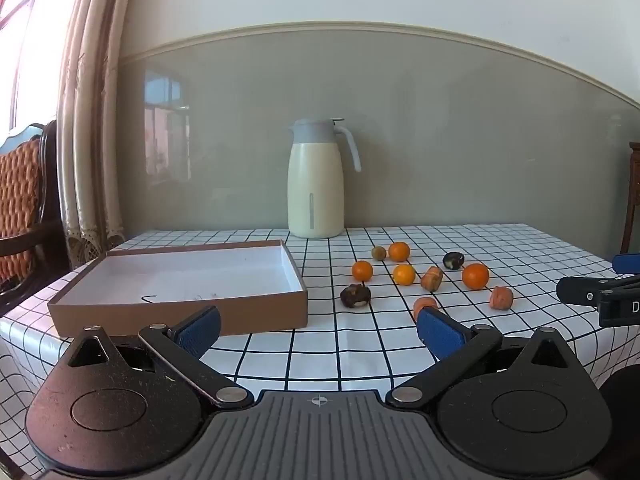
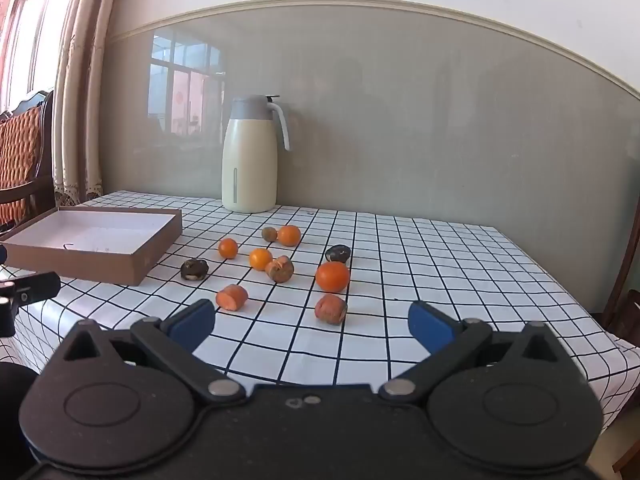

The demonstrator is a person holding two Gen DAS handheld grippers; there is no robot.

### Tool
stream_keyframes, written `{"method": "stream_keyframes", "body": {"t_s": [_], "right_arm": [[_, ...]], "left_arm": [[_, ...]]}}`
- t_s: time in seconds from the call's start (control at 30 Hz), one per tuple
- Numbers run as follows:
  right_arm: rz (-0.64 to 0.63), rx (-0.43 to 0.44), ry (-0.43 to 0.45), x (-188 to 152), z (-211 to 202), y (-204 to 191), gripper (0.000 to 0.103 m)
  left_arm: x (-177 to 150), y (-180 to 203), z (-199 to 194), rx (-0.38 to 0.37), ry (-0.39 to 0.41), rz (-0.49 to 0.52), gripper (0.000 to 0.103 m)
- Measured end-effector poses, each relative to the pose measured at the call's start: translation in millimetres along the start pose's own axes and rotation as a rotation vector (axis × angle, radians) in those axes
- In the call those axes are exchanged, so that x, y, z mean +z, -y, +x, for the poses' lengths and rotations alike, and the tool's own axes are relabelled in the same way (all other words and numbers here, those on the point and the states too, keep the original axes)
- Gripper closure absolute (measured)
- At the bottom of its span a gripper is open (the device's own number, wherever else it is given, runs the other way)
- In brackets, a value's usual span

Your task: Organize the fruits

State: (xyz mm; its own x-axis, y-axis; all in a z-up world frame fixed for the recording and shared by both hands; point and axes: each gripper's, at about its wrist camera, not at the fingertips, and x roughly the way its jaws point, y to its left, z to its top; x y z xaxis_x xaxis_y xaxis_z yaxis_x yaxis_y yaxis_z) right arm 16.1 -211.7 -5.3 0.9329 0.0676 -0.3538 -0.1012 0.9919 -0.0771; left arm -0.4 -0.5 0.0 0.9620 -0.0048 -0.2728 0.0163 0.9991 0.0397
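Several small oranges (image 1: 475, 276) (image 2: 332, 276), carrot pieces (image 1: 501, 298) (image 2: 232, 297) and dark brown fruits (image 1: 355, 295) (image 2: 194, 269) lie scattered on the checked tablecloth, right of a shallow brown cardboard box (image 1: 180, 308) (image 2: 152, 258) with a white, empty inside. My left gripper (image 1: 318, 330) is open and empty, low over the table's front edge, in front of the box and the fruits. My right gripper (image 2: 310, 322) is open and empty, in front of the fruits. Each gripper shows at the edge of the other's view.
A cream thermos jug (image 1: 316, 178) (image 2: 250, 156) stands at the back against the wall. A wooden chair (image 1: 24, 208) and curtains stand to the left. The checked tablecloth (image 1: 320, 356) (image 2: 440, 280) drapes over the table's edges.
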Motion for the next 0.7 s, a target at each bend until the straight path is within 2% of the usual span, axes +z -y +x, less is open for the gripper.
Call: {"method": "stream_keyframes", "body": {"t_s": [0.6, 0.7], "right_arm": [[0.008, 0.003, -0.003, 0, 1, 3, 0.006], [0.009, 0.003, -0.003, 0, 1, 3, 0.006]], "left_arm": [[7, -9, -4, 0.014, -0.002, 0.005, 0.0], [1, -4, -3, 0.02, 0.003, 0.003, 0.0]]}}
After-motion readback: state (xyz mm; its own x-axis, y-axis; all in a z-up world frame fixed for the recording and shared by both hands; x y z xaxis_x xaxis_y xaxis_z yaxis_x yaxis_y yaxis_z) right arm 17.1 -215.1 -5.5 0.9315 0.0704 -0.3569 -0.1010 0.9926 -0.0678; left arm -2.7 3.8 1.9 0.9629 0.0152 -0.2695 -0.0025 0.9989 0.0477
